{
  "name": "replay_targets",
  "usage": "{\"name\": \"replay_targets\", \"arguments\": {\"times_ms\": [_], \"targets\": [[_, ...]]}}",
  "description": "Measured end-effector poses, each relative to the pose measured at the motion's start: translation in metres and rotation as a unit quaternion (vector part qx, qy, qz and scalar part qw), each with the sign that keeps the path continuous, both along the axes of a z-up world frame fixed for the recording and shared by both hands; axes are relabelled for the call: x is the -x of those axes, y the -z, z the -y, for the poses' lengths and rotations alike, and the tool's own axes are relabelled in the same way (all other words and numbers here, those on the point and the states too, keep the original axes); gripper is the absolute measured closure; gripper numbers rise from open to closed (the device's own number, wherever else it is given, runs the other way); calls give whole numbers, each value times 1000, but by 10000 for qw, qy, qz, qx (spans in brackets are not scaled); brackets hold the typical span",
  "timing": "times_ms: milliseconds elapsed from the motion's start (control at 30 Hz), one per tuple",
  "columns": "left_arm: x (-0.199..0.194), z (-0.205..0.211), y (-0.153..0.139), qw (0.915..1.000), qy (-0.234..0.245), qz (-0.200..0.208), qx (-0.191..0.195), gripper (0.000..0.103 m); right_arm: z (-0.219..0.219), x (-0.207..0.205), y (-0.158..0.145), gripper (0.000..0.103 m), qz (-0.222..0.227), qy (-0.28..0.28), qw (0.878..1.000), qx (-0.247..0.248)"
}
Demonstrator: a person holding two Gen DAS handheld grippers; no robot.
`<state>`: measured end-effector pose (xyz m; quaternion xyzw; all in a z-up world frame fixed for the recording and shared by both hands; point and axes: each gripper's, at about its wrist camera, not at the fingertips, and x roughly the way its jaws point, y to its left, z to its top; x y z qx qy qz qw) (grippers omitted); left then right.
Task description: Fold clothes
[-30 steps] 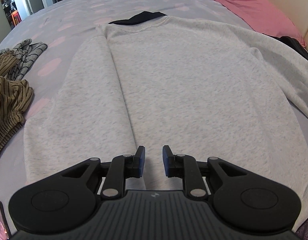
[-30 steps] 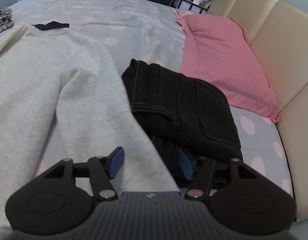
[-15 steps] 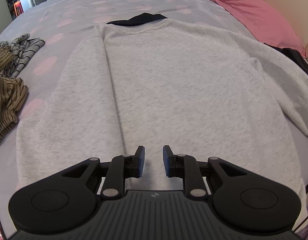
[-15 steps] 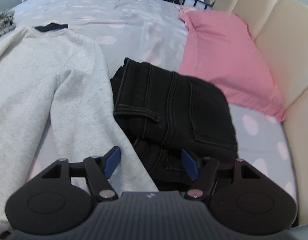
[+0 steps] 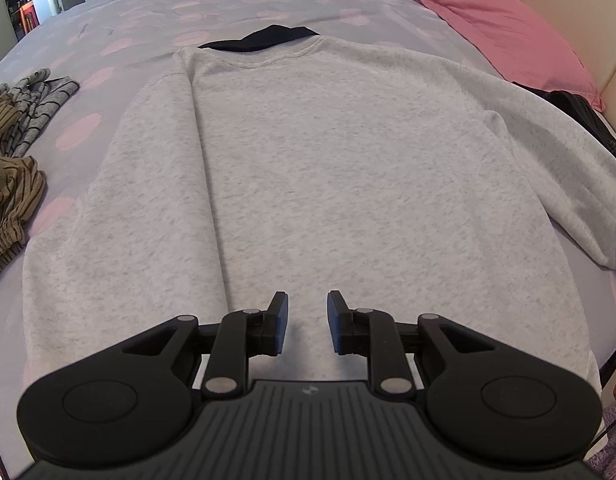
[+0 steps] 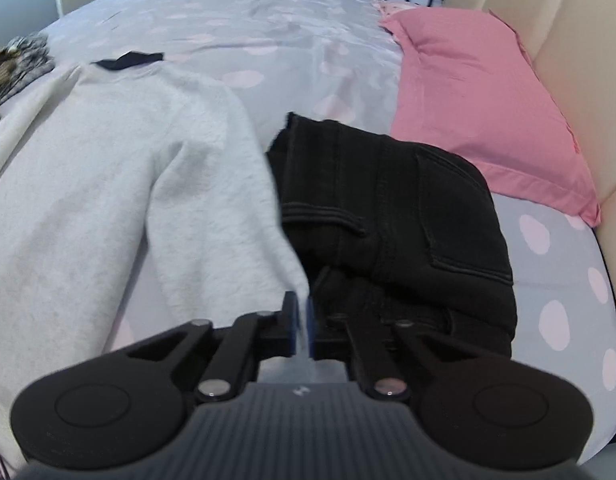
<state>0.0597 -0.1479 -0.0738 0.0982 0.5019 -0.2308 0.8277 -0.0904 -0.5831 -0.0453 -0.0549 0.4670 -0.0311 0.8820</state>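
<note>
— What was on the bed?
— A grey sweatshirt lay spread flat on the lilac, pink-spotted cover, a black garment peeking out at its collar.
— And beside it?
— Folded black jeans to the right, touching a pink pillow; crumpled striped clothes to the left.

One sweatshirt, one pillow, one jeans
</note>
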Motion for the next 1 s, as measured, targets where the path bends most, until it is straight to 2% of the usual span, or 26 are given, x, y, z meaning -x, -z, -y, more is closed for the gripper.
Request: {"name": "replay_targets", "arguments": {"times_ms": [67,267,367,433,567,667,700,800,867,1000], "targets": [[2,0,-2,10000,15,-11,49,83,-7,2,-8,100,103,62,9999,-44],[9,-3,-10,9997,18,-52,224,83,-58,17,-59,100,629,-109,9960,-627],[13,-4,-14,9993,22,-107,371,83,-108,21,-75,100,659,-555,9923,-886],[17,-4,-18,9990,55,-90,426,83,-146,22,-79,100,526,-937,9892,-999],[24,-5,-24,9985,96,-83,529,83,-216,26,-38,100,7,-1572,9840,-835],[29,-5,-25,9983,161,-100,549,83,-270,29,-7,100,-385,-2039,9757,-705],[31,-4,-25,9983,192,-101,532,83,-278,30,6,100,-482,-2055,9744,-778],[37,-2,-22,9981,311,-141,507,83,-293,33,32,91,-702,-2064,9713,-956],[41,0,-18,9977,407,-195,499,83,-295,37,39,68,-819,-2079,9680,-1140],[48,6,-11,9965,564,-308,543,83,-294,52,27,64,-704,-2129,9663,-1263]]}}
